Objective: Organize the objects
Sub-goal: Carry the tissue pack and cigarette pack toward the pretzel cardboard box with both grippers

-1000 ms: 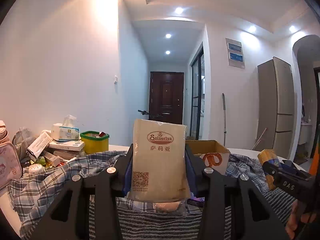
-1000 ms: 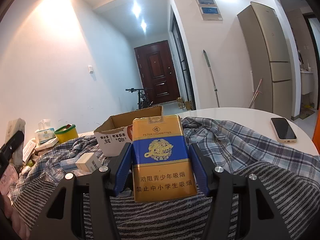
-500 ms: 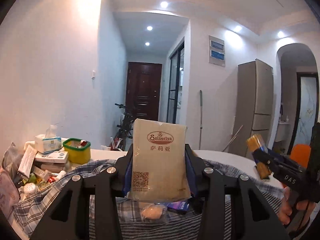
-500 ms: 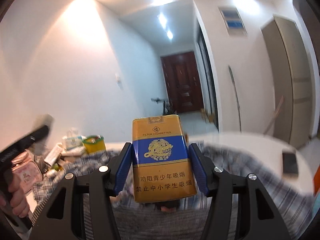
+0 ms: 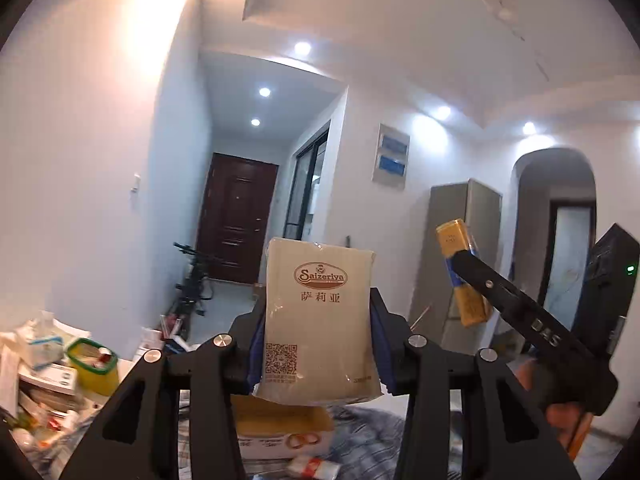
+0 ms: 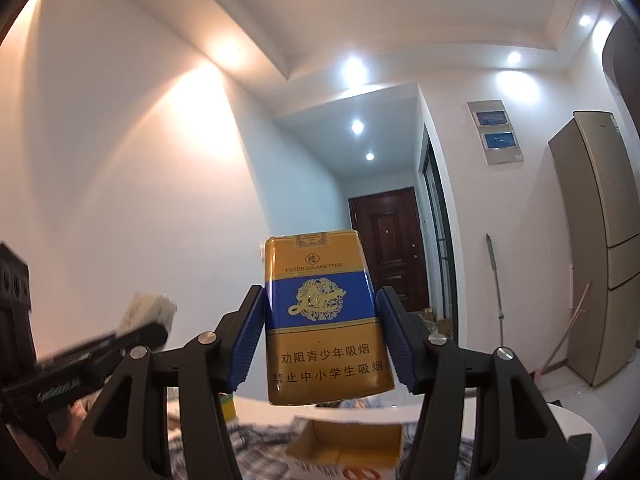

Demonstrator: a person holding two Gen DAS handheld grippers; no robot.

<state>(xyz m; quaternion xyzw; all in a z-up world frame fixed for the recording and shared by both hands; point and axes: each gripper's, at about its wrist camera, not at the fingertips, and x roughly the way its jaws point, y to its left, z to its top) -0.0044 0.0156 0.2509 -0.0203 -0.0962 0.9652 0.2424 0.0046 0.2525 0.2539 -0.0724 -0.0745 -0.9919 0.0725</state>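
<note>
The left hand-held gripper [image 5: 318, 344] is clamped on a beige Saizeriya packet [image 5: 318, 320], and the right hand-held gripper [image 6: 322, 344] is clamped on a gold-and-blue cigarette pack [image 6: 324, 324]; both are held high above the open cardboard box [image 6: 348, 450] on the tabletop [image 6: 440, 404]. To do this well, bring each item over the box opening one at a time, lower it inside, then release, keeping the two grippers apart.

One cardboard box [image 5: 280, 424]; two tools [image 5: 316, 344].
</note>
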